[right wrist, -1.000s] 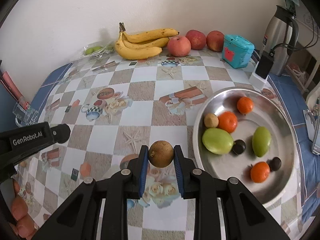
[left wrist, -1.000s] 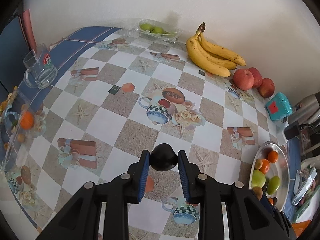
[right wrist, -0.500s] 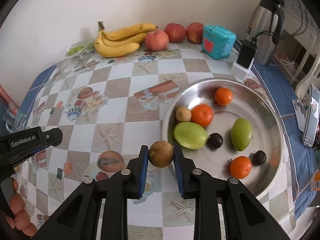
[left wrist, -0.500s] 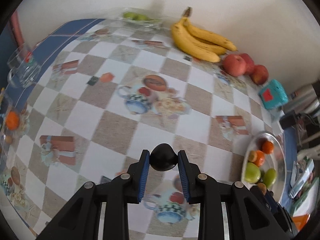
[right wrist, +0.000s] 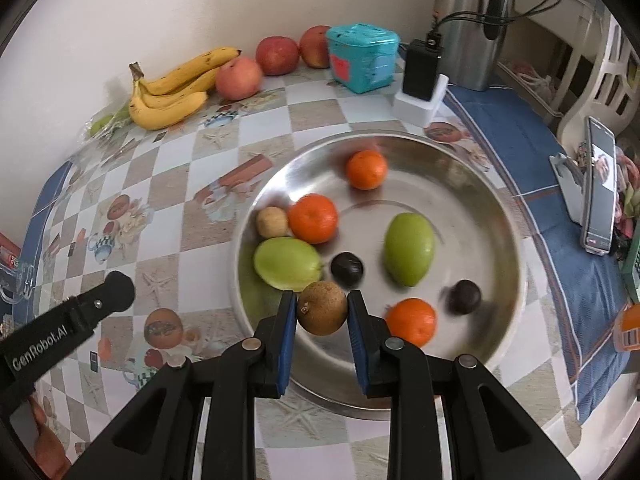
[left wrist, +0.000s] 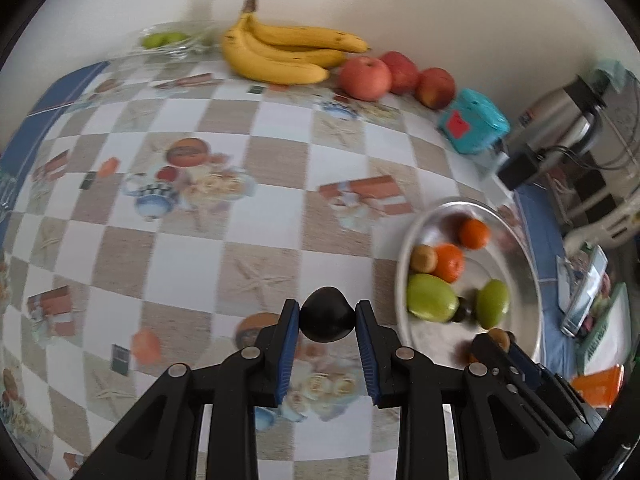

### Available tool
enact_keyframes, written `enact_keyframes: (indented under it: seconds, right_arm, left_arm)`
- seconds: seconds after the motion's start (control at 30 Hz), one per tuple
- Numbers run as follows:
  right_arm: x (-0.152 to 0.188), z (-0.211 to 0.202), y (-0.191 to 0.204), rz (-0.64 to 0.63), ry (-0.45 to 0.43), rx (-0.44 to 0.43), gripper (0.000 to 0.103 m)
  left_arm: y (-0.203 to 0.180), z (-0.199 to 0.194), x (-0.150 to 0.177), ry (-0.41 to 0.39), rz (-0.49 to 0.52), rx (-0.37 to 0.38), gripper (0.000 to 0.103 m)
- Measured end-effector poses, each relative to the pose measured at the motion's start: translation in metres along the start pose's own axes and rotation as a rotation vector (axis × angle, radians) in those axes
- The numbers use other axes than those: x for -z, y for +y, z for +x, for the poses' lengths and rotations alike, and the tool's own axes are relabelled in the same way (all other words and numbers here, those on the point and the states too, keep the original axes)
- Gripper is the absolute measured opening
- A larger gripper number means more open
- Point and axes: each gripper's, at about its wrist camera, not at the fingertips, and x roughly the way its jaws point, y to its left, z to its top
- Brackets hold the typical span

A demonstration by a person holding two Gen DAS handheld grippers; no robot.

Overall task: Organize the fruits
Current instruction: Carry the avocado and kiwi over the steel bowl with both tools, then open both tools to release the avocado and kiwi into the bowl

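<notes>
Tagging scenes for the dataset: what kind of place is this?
Most likely a home kitchen or dining table: patterned vinyl tablecloth, bananas and apples against the wall, an electric kettle, a steel fruit tray. Each gripper holds a small fruit.

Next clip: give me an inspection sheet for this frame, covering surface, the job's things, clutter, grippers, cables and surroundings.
Surface: table under a checked printed cloth.
Job's things: steel tray holds three oranges, two green fruits, two dark fruits and one small brown fruit; bananas and three apples lie by the wall.
Clutter: teal box, kettle, black adapter in a white base, phone on a stand, bag of green fruit.
Grippers: left gripper shut on dark fruit above the cloth; right gripper shut on brown fruit over the tray's near rim.
Cables: black leads near the kettle.
Surroundings: pale wall, white chair.
</notes>
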Motion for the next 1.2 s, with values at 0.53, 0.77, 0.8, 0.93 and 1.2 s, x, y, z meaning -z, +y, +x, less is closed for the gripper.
enact_keyframes:
  seconds: [0.53, 0.77, 0.8, 0.93, 1.2]
  right_arm:
    - [0.015, 0.018, -0.017, -0.035, 0.104, 0.013, 0.027]
    - [0.017, 0.022, -0.018, -0.036, 0.129, 0.009, 0.027]
    - [0.017, 0.023, -0.018, -0.034, 0.13, 0.006, 0.027]
    - [0.017, 0.024, -0.02, -0.026, 0.138, 0.003, 0.027]
    - [0.017, 0.025, -0.018, -0.023, 0.151, -0.005, 0.027]
  left_arm:
    - [-0.042, 0.021, 0.004, 0.016, 0.084, 0.103, 0.031]
    - [-0.052, 0.031, 0.009, 0.052, 0.097, 0.133, 0.032]
    - [-0.053, 0.032, 0.01, 0.057, 0.094, 0.139, 0.032]
    - [-0.054, 0.033, 0.01, 0.07, 0.091, 0.156, 0.033]
    - [-0.049, 0.03, 0.008, 0.077, 0.067, 0.177, 0.043]
